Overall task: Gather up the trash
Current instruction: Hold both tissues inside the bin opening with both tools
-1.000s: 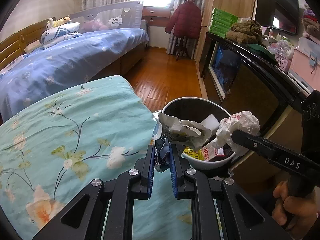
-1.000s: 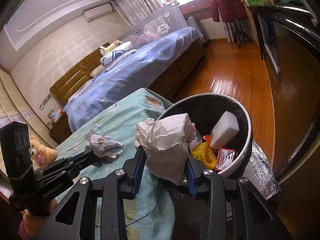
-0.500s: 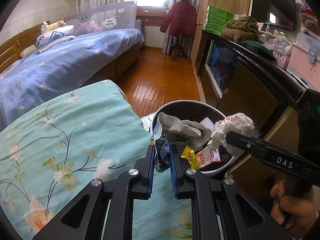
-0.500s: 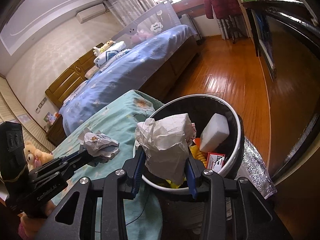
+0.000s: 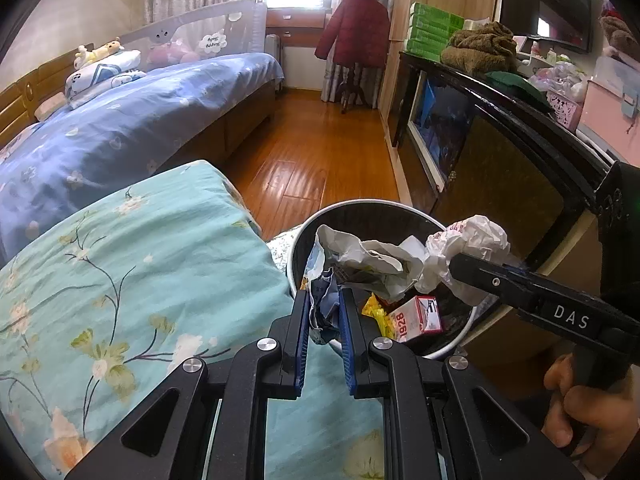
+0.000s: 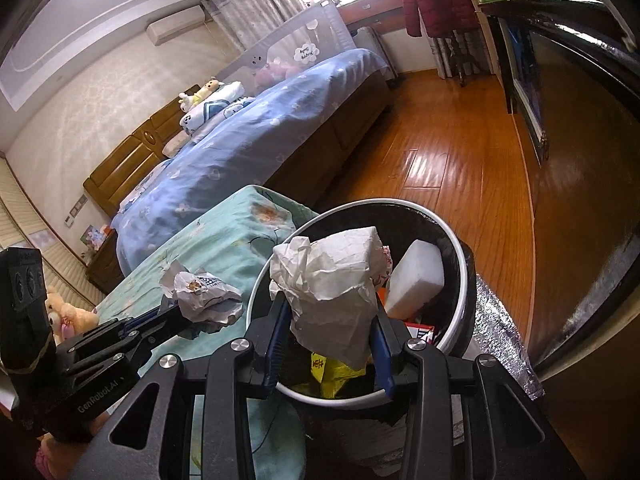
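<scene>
Beside the floral bedspread [image 5: 132, 280], our left claw [image 5: 324, 316] pinches a crumpled wrapper [image 5: 360, 260] at the trash bin [image 6: 460, 252] rim, our right claw [image 6: 328, 332] clamps a paper wad [image 6: 332, 288] above its foam block [image 6: 418, 280].

Crumpled wrapper [image 5: 325, 305], white paper wad [image 6: 332, 292] held over bin [image 6: 460, 256].

Floor [image 5: 316, 160]: wood boards, glossy, reflective.
Bedspread [image 5: 132, 264]: teal floral cloth, matt, softly creased.
Trash bin [image 6: 460, 256]: smooth white rim, dark inner wall.
Crumpled white paper [image 6: 332, 288]: matt, heavily wrinkled.
Crumpled printed wrapper [image 5: 360, 264]: paper-like, creased.
Foam block [image 6: 416, 280]: white, matt.
Foil sheet [image 6: 500, 340]: silvery, dimpled.
</scene>
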Tool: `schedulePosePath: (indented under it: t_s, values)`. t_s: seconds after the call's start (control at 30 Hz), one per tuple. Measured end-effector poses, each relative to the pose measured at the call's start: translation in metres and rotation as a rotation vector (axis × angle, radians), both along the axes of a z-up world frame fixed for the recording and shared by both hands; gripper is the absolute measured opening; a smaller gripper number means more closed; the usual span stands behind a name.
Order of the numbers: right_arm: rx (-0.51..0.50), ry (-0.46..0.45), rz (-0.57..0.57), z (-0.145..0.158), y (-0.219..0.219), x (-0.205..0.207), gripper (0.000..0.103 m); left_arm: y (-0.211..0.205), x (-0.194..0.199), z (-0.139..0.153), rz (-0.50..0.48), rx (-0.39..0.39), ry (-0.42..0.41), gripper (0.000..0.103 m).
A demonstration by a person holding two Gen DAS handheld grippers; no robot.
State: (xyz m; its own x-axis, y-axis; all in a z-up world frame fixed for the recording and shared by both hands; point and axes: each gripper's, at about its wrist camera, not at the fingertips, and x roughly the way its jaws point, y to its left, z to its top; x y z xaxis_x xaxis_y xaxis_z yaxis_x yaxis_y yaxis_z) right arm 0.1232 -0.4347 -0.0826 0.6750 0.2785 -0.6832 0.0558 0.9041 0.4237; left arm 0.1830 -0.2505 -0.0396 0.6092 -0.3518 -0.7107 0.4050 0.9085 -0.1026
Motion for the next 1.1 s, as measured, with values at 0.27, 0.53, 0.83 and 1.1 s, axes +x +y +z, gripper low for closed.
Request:
schedulePosePath:
  t_s: [0.27, 0.53, 0.83, 1.1]
  values:
    - [-0.003, 0.009, 0.000, -0.003, -0.004, 0.006, 0.038, -0.009, 0.009, -0.002, -0.002, 0.008, 0.006, 0.013]
    - [-0.004, 0.018, -0.002, -0.005, -0.006, 0.012, 0.038, -0.015, 0.015, -0.006, -0.005, 0.014, 0.013, 0.013]
    - [-0.006, 0.035, 0.001, -0.008, -0.011, 0.019, 0.038, -0.019, 0.024, -0.010, -0.001, 0.018, 0.024, 0.013]
    - [-0.004, 0.053, 0.005, -0.009, -0.013, 0.027, 0.038, -0.023, 0.029, -0.012, -0.004, 0.023, 0.033, 0.013]
